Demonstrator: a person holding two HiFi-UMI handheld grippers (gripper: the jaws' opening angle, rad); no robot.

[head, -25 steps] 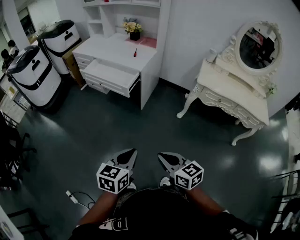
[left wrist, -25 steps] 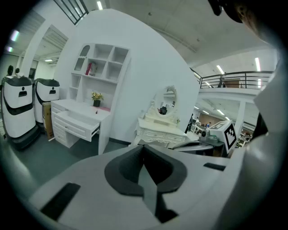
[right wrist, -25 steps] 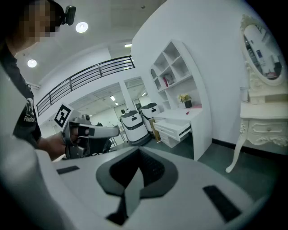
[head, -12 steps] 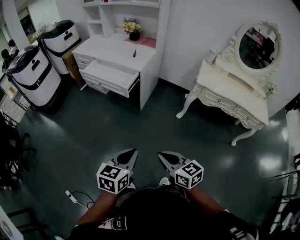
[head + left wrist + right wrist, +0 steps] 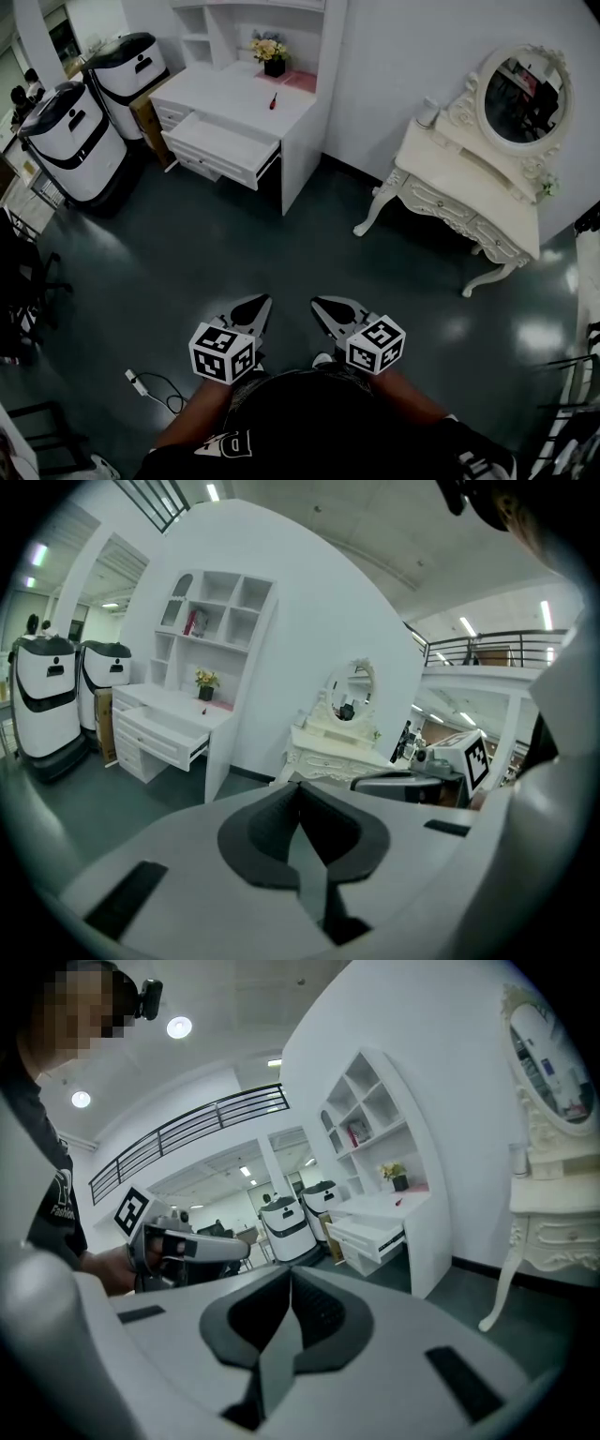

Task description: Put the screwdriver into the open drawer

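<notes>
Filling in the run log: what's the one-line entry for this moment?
stage: pick not yet begun | screwdriver: on white desk | drawer: open | left tool: shut, empty | right tool: shut, empty

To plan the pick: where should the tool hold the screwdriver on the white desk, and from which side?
Probably the red handle of the screwdriver, likely its thickest part, from above, with the jaws across its length: it lies flat on the white desk, behind the open drawer.
</notes>
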